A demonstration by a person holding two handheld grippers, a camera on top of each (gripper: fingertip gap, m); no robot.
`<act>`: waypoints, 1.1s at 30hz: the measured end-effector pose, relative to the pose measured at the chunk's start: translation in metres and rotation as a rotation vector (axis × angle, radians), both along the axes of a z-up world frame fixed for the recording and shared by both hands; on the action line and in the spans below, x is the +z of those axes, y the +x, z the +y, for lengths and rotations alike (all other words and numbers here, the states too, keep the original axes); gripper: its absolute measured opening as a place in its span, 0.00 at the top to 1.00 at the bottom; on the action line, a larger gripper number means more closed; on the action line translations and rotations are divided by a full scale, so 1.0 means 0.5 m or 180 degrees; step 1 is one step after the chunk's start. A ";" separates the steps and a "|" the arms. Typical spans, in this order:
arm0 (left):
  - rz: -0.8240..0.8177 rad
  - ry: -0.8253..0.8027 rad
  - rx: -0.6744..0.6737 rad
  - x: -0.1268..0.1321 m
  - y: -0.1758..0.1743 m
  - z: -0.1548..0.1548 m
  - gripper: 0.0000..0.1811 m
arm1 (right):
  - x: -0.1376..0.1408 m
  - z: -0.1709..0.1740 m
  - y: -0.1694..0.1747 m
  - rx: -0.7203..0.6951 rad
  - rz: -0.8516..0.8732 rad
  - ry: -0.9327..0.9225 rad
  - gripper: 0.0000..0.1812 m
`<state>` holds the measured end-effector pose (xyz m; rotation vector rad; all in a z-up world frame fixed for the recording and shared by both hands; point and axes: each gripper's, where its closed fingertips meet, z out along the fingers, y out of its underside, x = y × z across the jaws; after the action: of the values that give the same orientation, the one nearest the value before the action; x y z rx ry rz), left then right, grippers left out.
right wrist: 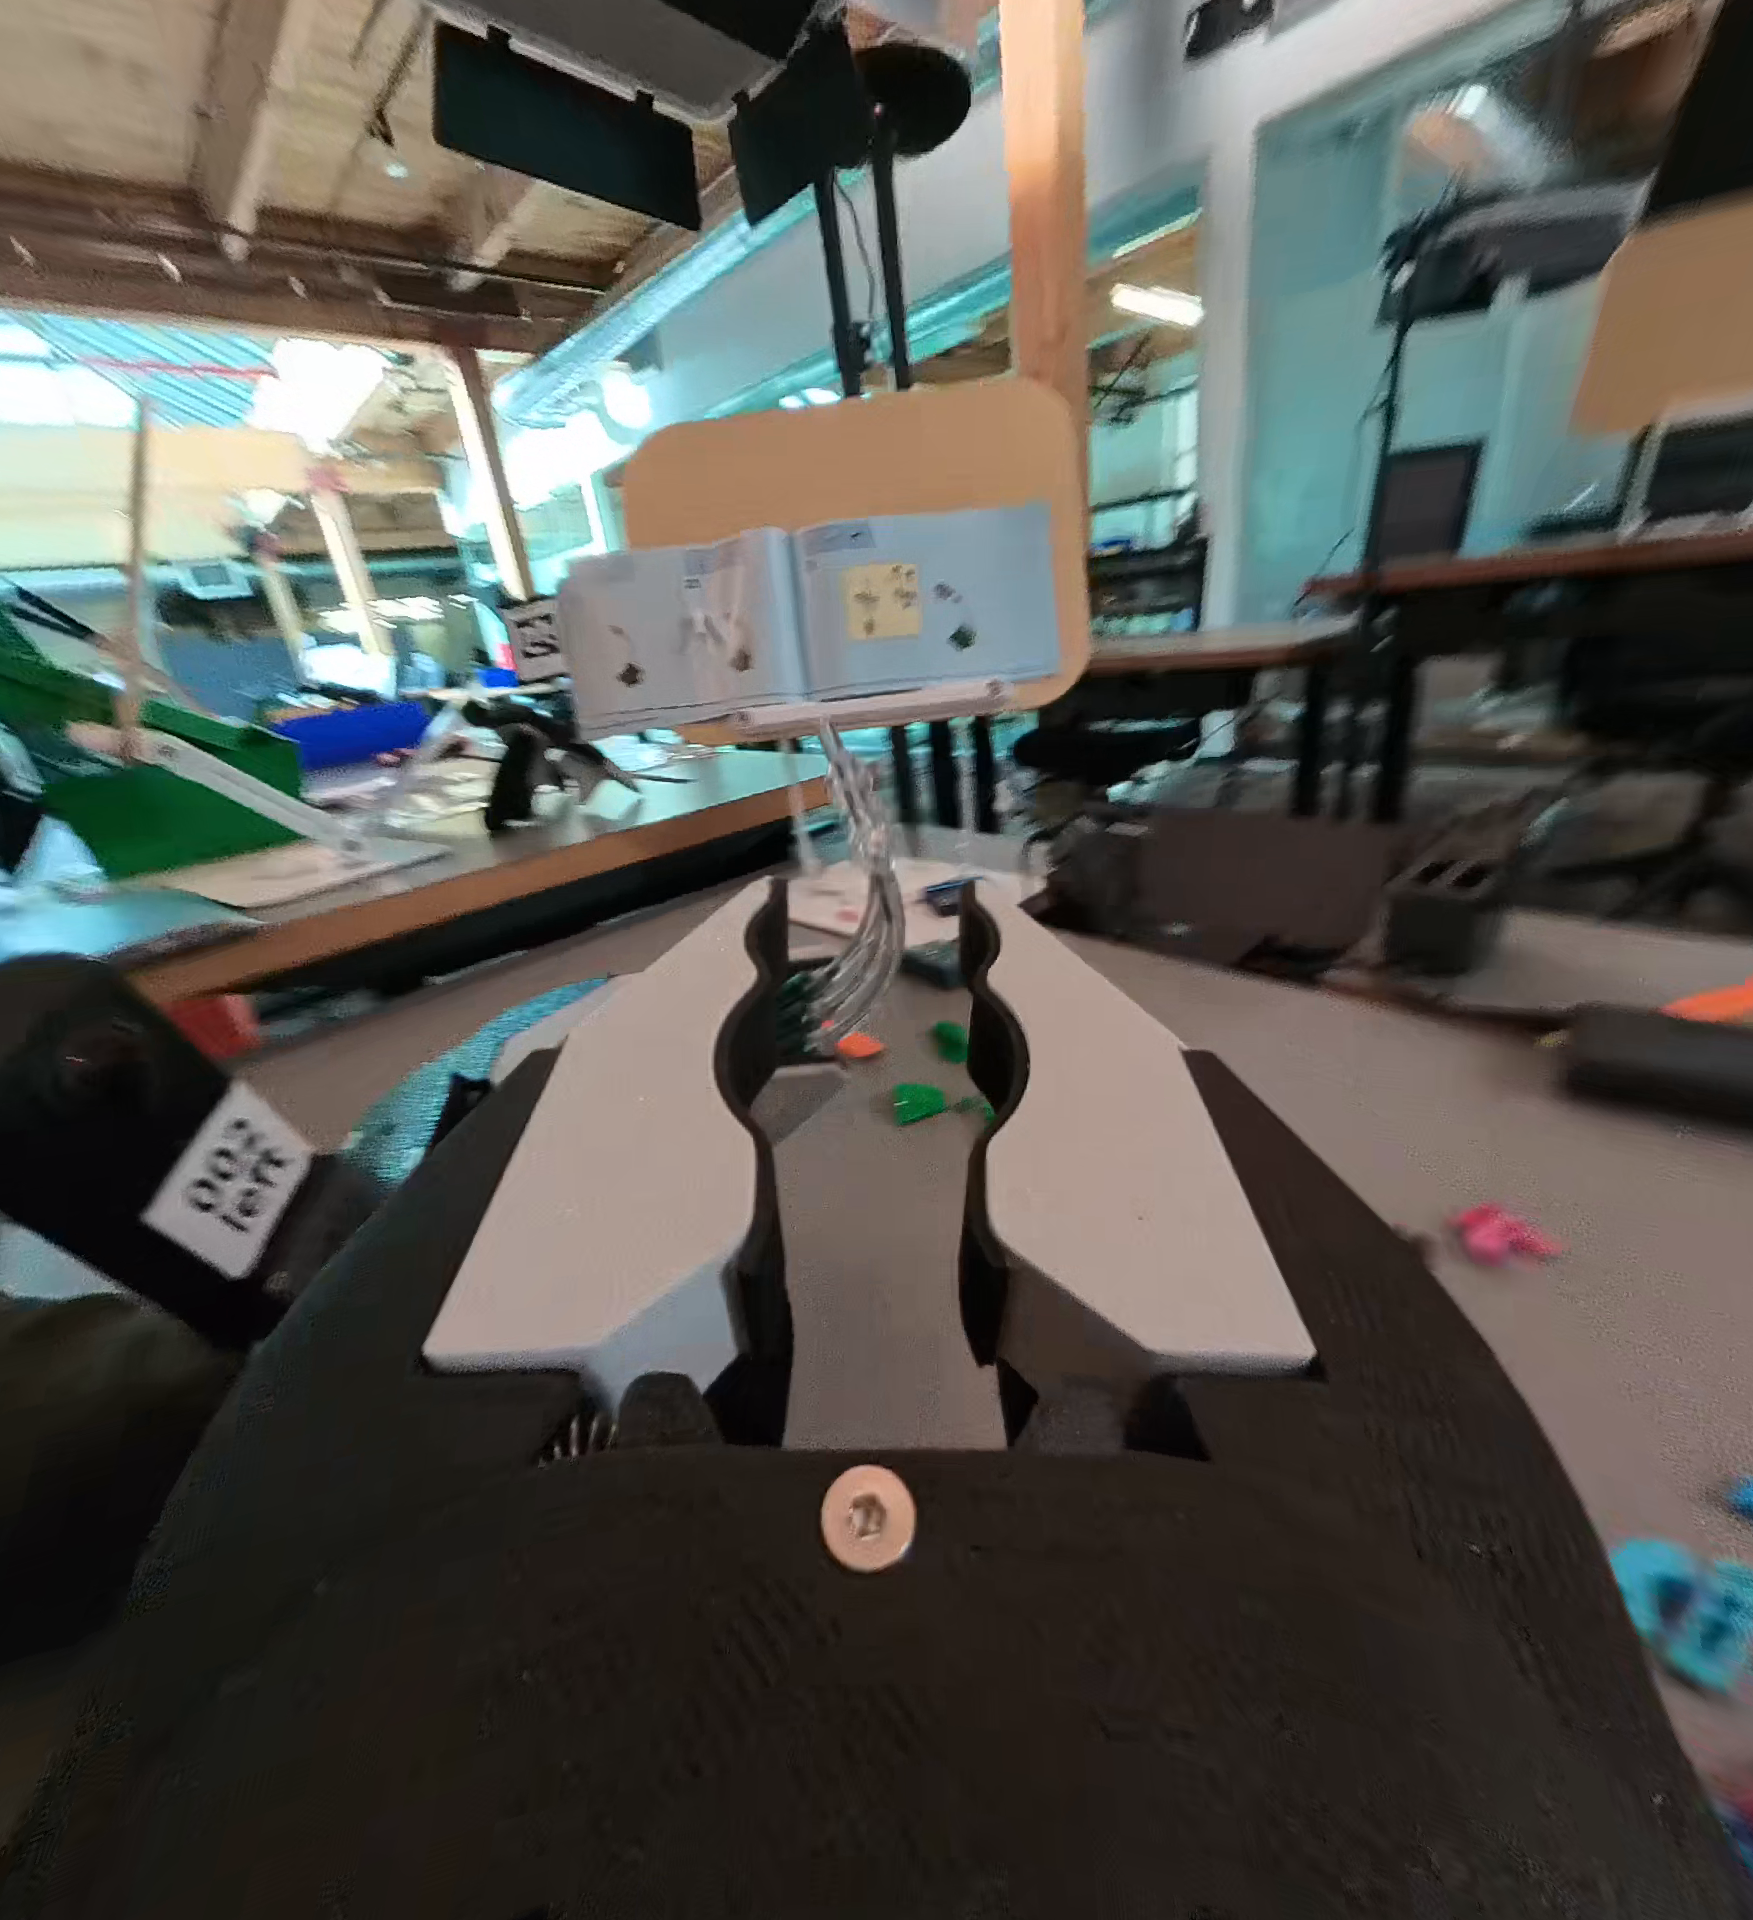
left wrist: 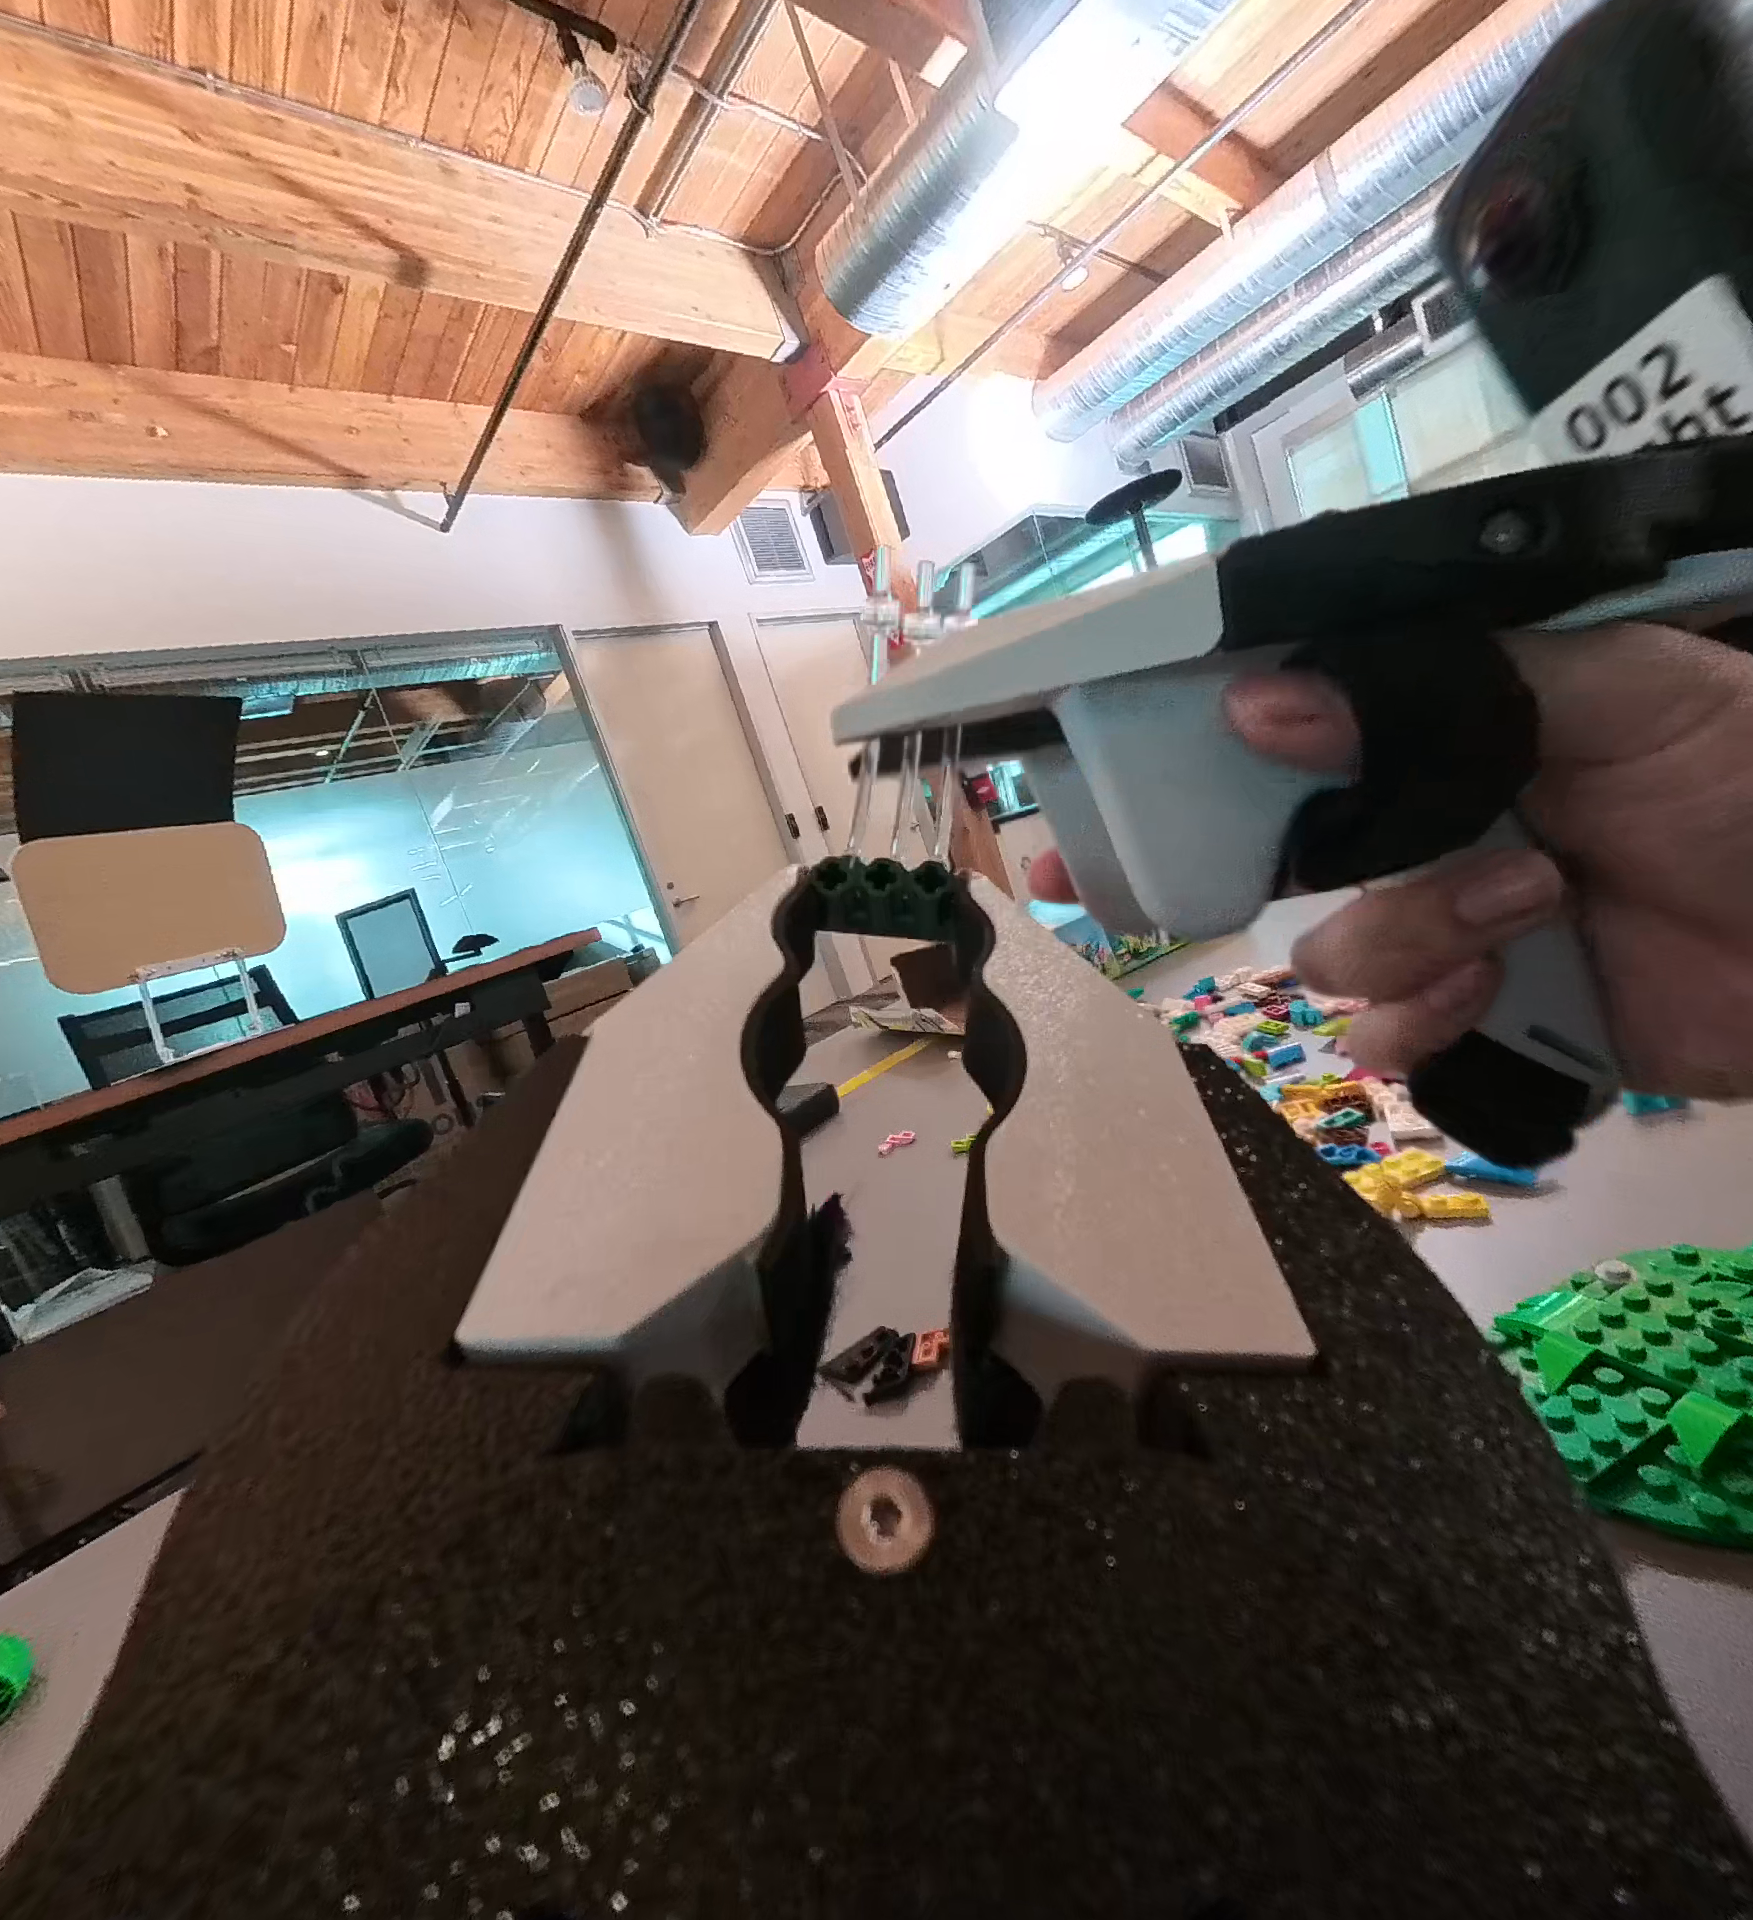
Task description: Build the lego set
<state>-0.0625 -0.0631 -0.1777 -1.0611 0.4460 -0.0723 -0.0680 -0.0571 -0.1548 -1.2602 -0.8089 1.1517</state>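
Note:
In the left wrist view my left gripper [left wrist: 882, 909] is shut on a dark green lego piece [left wrist: 882, 883] with three round holes, held up in the air. Three clear rods [left wrist: 908, 800] rise from the piece. The rods pass between the fingers of my right gripper [left wrist: 913, 681], which comes in from the right in a person's hand [left wrist: 1630, 862]. In the right wrist view my right gripper [right wrist: 872, 904] is open, with the clear rods [right wrist: 867, 935] between its fingers, closer to the left one. The dark green piece [right wrist: 794, 1013] shows dimly beside that finger.
A green studded lego base [left wrist: 1682, 1382] lies on the table at the right. A pile of mixed coloured bricks [left wrist: 1350, 1101] lies behind it. An open instruction booklet [right wrist: 810, 623] stands on a holder ahead. Loose pieces [right wrist: 919, 1101] are scattered on the grey table. The tips of both grippers are at nearly the same place. Both grippers' tips are roughly 20 cm from the green studded lego base [left wrist: 1682, 1382].

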 end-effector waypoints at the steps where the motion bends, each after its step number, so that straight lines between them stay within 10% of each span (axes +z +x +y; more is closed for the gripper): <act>1: -0.0008 -0.0004 0.0005 0.000 -0.002 0.001 0.87 | -0.008 -0.005 -0.006 0.0132 0.0028 -0.0181 0.84; 11: 0.0088 -0.0197 0.0092 -0.021 -0.001 0.016 0.87 | -0.032 -0.006 -0.016 0.0132 -0.0185 -0.0121 0.99; 33: 0.0072 -0.0592 0.0163 -0.050 -0.012 0.039 0.87 | -0.024 -0.016 -0.017 -0.0436 -0.0710 0.1198 0.86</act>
<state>-0.0687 -0.0437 -0.2026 -1.2567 0.4382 -0.0573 -0.0766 -0.0650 -0.1670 -1.1174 -1.0338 0.7150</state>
